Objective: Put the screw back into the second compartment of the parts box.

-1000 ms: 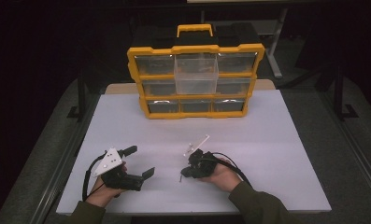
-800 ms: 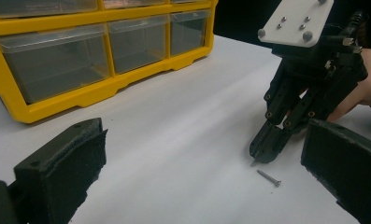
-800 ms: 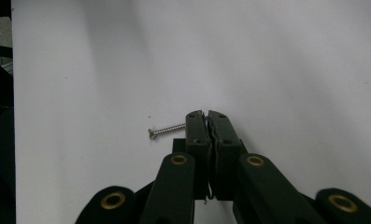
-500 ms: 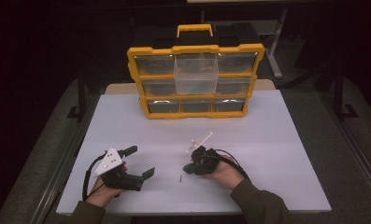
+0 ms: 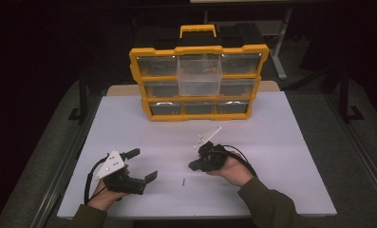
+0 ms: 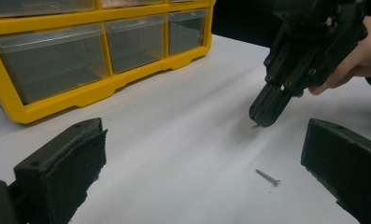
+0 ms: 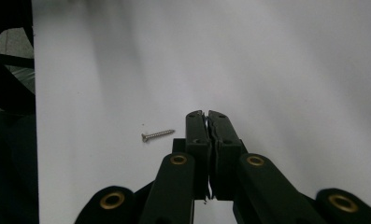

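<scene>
Right gripper (image 5: 194, 166) pinched tight, jaws pressed together; in the left gripper view (image 6: 262, 122) a thin metal tip pokes out below the closed jaws, too small to identify. Raised just off the white table (image 5: 281, 142), angled down. One screw (image 5: 183, 181) lying flat on the table, just beside that gripper's tips, untouched. Left gripper (image 5: 143, 165) spread wide, nothing between the pads, resting low nearby. Farther back, yellow drawer organizer (image 5: 195, 50) standing upright, one clear drawer (image 5: 199, 76) pulled partway out.

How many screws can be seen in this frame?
2. A loose screw lies on the table between the grippers; a pinched screw seems to poke from the shut right gripper. The organizer may hide more.
</scene>
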The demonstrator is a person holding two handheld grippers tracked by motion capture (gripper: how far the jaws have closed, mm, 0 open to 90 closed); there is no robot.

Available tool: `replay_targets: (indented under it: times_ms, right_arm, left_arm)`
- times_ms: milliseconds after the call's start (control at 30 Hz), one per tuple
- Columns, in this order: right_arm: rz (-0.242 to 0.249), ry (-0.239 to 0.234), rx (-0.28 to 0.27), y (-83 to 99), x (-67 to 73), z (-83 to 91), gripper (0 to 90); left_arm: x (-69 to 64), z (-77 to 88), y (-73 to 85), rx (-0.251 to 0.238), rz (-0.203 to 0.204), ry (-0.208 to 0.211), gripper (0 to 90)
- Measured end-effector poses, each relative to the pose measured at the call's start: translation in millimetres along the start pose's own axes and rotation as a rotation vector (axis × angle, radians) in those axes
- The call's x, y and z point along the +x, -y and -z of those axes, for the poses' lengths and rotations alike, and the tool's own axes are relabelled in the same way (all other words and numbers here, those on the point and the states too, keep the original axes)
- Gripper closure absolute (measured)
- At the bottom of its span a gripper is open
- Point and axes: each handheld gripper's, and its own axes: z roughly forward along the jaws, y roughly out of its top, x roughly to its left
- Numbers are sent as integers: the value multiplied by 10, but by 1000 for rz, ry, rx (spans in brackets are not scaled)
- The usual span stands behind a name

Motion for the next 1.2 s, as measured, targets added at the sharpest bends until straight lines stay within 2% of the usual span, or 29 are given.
replay_targets:
  times_ms: [733,867,1200]
  right_arm:
    - [36,5,-34,-150,-51,250,870]
    - [40,7,-39,-195,-44,290,870]
    - [61,12,-50,-311,-72,405,870]
  left_arm:
    - [4,6,-2,-2,-3,-4,0]
    - [0,10,-6,-12,8,-7,0]
    - [6,12,-5,-12,5,-8,0]
